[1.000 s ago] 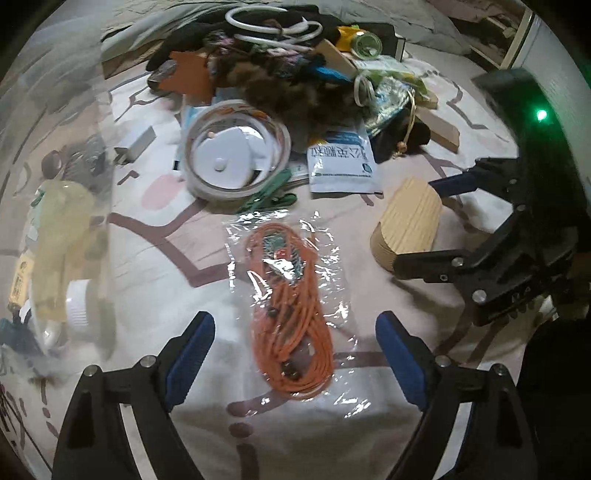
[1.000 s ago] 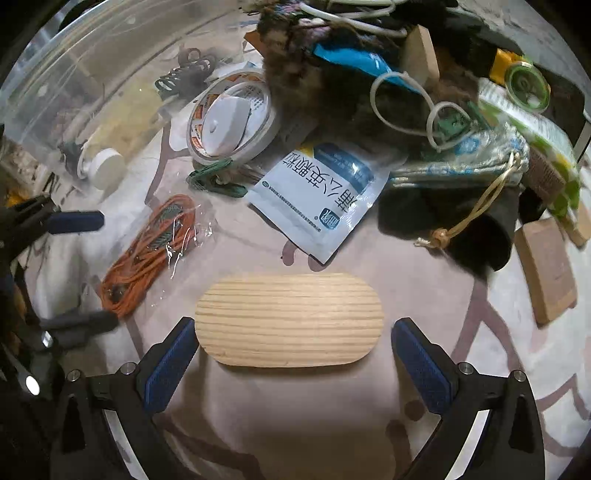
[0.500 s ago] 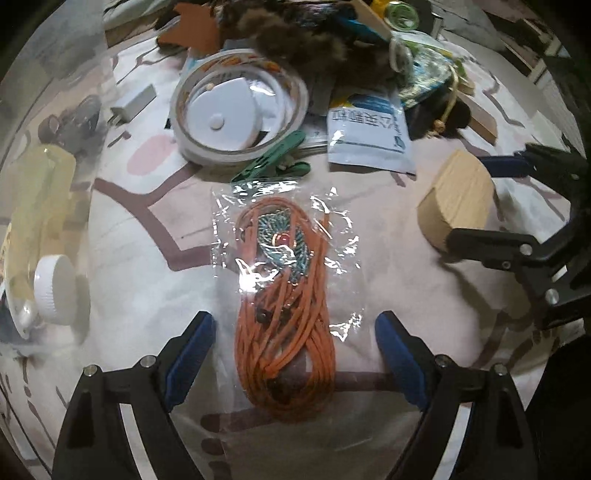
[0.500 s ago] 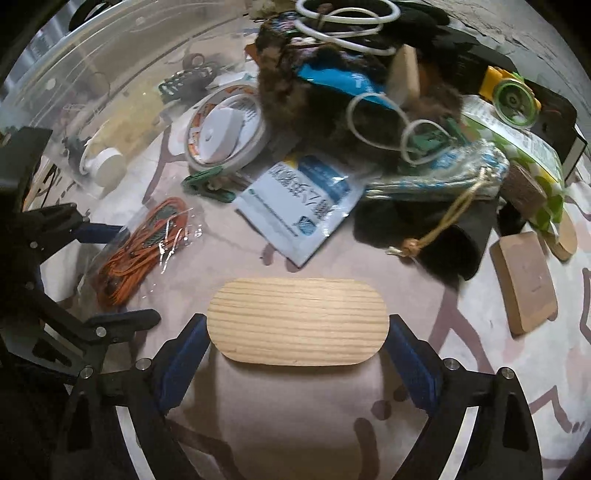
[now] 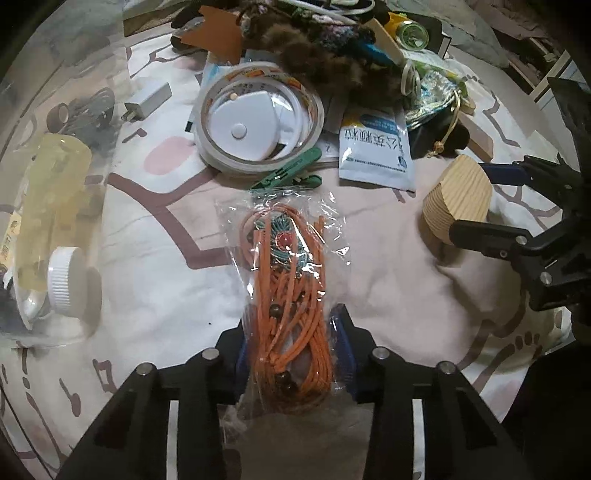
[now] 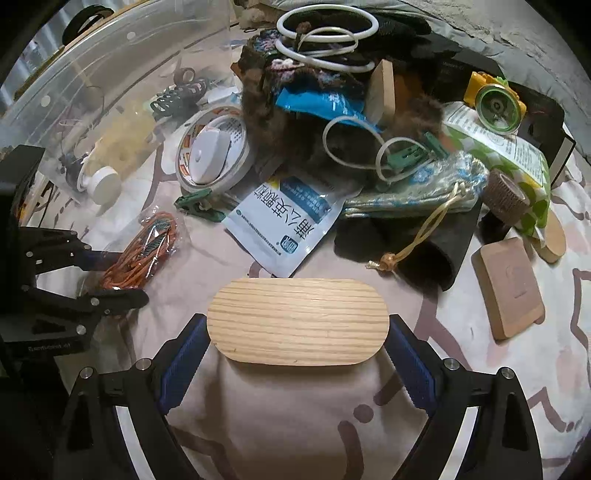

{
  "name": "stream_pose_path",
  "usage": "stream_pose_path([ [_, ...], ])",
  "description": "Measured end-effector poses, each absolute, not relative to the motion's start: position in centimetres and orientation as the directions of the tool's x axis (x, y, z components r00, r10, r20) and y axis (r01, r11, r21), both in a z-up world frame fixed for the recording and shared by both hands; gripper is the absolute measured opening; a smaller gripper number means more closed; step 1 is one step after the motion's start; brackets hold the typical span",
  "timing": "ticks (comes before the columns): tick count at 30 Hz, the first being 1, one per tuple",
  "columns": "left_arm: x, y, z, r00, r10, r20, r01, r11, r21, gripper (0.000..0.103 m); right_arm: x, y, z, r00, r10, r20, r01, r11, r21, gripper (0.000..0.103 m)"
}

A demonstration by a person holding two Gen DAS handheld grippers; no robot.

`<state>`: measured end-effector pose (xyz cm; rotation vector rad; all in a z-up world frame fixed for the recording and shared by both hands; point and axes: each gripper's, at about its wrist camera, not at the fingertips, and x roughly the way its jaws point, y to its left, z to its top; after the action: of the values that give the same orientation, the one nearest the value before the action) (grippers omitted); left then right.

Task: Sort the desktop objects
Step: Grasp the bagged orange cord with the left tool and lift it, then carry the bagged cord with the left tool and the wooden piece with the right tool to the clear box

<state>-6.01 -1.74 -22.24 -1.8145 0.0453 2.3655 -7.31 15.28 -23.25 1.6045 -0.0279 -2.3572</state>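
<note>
My left gripper [image 5: 293,350] is shut on a clear bag of orange cord [image 5: 291,291] that lies on the patterned cloth; the bag also shows in the right wrist view [image 6: 142,251]. My right gripper [image 6: 297,354] is shut on the ends of a pale oval wooden block [image 6: 297,319], which shows from the side in the left wrist view [image 5: 458,199]. The block rests on the cloth. The left gripper shows at the left of the right wrist view [image 6: 110,277].
A heap lies behind: tape roll [image 5: 258,118], green clip [image 5: 288,177], white-blue sachet [image 5: 373,147], furry brown item [image 6: 291,136], white rings [image 6: 325,33], a brown wooden block [image 6: 508,288]. A clear bin [image 5: 55,184] with a bottle stands at the left.
Both grippers have closed: the left one on the cord bag, the right one on the wooden block. Both moved forward over their objects.
</note>
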Motion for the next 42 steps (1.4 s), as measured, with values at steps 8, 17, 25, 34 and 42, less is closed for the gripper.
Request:
stream_pose_path([
  [8, -5.2, -2.0, -19.4, -0.318, 0.125, -0.940, -0.176, -0.982, -0.071, 0.038, -7.2, 15.6, -21.6, -0.373, -0.241, -0.896, 0.218, -0.961, 0.168, 0.094],
  [17, -7.1, -0.2, -14.5, -0.418, 0.179, -0.891, -0.227, -0.970, -0.089, 0.038, -7.6, 17.2, -16.3, -0.487, -0.241, -0.839, 0.179, -0.968, 0.174, 0.094],
  [25, -8.0, 0.7, -8.6, -0.538, 0.210, -0.816, -0.258, -0.963, -0.077, 0.038, -7.9, 18.6, -10.2, -0.608, -0.234, -0.758, 0.153, -0.972, 0.177, 0.094],
  [34, -8.4, -1.1, -1.9, -0.662, 0.190, -0.725, -0.229, -0.972, -0.046, 0.038, -8.8, 19.0, -4.8, -0.702, -0.237, -0.672, 0.140, -0.971, 0.196, 0.094],
  [42, -7.6, -4.8, 3.0, -0.766, 0.142, -0.627, -0.153, -0.988, -0.037, 0.038, -10.4, 16.3, -0.4, -0.762, -0.263, -0.591, 0.175, -0.963, 0.204, 0.094],
])
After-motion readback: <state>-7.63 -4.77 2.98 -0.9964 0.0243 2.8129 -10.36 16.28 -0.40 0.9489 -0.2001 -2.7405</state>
